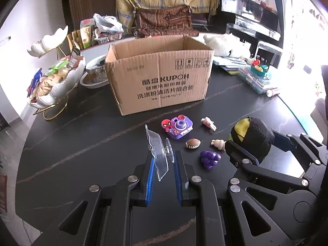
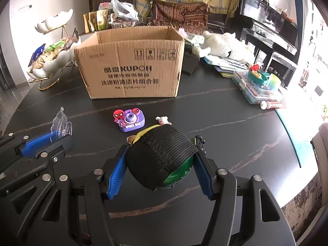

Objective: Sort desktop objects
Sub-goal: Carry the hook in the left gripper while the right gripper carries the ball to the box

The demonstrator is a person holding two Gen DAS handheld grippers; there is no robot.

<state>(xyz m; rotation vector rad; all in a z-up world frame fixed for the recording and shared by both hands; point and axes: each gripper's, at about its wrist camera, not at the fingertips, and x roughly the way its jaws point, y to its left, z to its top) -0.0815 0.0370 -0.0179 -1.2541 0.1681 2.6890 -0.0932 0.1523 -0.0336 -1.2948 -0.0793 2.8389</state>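
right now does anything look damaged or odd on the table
The cardboard box has a torn, crumpled front-left corner. The toys in front of it lie scattered, loose on the table. Nothing is spilled.

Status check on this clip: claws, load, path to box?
Left claw shut on clear plastic piece. Right claw shut on black-banded bundle. Cardboard box open ahead, path unobstructed.

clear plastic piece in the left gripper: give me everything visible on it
The clear plastic piece is see-through and hard-looking: a flat sheet with a wavy edge, a small hang tab at its top, and a round disc standing off one face on a short stem. It stands on edge, tilted, held above the dark table between the blue pads of the left gripper, which is shut on it. Nothing else touches it. The cardboard box stands beyond it.
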